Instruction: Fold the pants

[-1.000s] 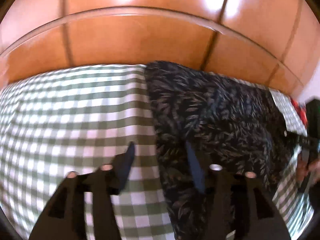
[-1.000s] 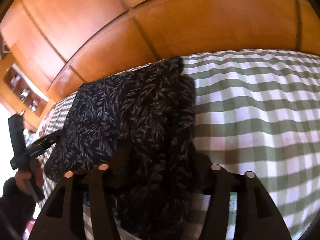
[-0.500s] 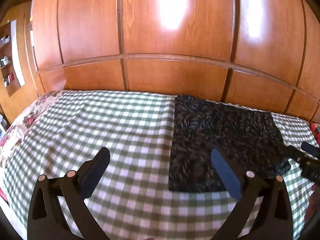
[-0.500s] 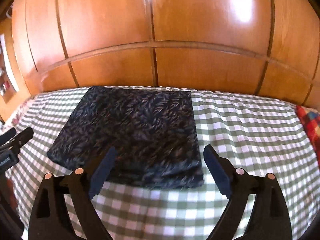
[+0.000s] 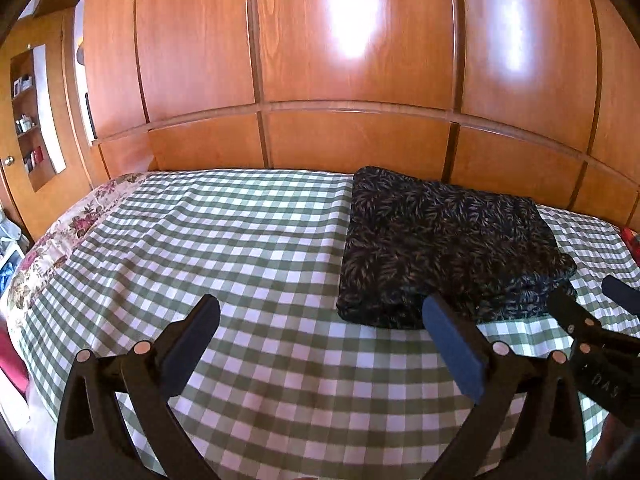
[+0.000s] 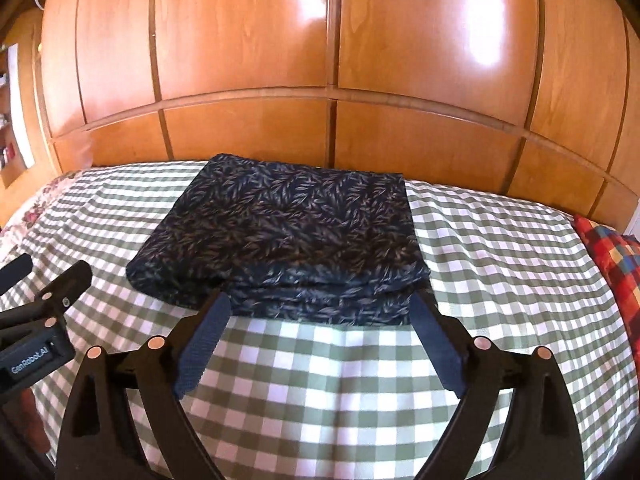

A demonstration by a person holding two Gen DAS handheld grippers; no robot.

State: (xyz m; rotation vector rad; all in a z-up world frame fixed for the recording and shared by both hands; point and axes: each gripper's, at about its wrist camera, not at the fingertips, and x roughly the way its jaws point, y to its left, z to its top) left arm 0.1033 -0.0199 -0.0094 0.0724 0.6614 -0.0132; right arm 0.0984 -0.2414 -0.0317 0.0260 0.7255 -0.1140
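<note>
Where it faces camera, "GenRobot.AI" on left gripper [image 6: 16, 268].

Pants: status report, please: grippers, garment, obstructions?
Left gripper and right gripper open, empty, jaws just widened. Pants folded flat on checked bedspread. Nothing in the way.
</note>
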